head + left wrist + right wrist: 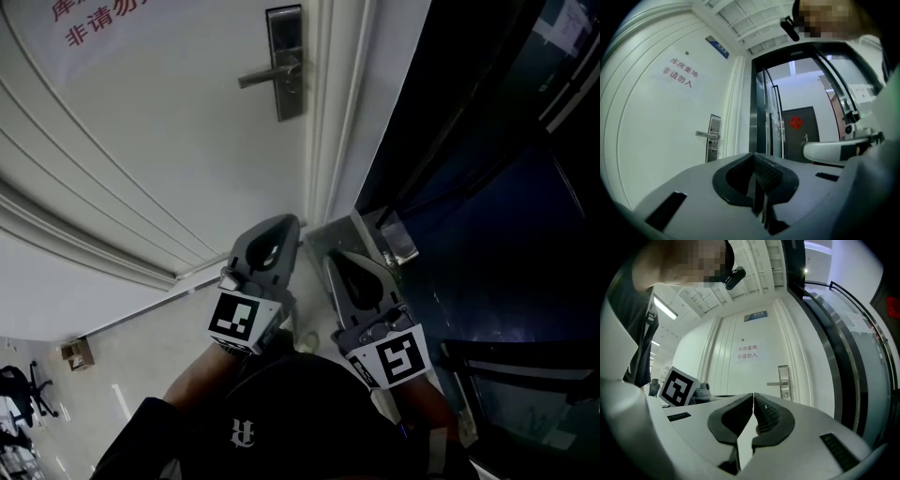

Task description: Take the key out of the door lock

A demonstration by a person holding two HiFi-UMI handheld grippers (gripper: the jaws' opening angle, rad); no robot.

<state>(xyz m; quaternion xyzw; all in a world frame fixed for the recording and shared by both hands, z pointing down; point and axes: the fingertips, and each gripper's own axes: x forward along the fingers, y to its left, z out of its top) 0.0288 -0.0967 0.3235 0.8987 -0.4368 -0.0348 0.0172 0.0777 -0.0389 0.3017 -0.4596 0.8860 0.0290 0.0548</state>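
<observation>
Jaws of the left gripper [279, 228] press together with nothing between them; the right gripper's [339, 261] meet at the tips, also empty. Both hang side by side, well apart from the lock [290, 98] on the door [141, 141]; any key there is too small to tell.

A dark glass partition [487, 169] fills the head view's three o'clock side. Pale glossy floor [122, 361] lies at eight o'clock, a black office chair [21, 392] on it.

Red-lettered sign [89, 23], dark glass partition [487, 187]
</observation>
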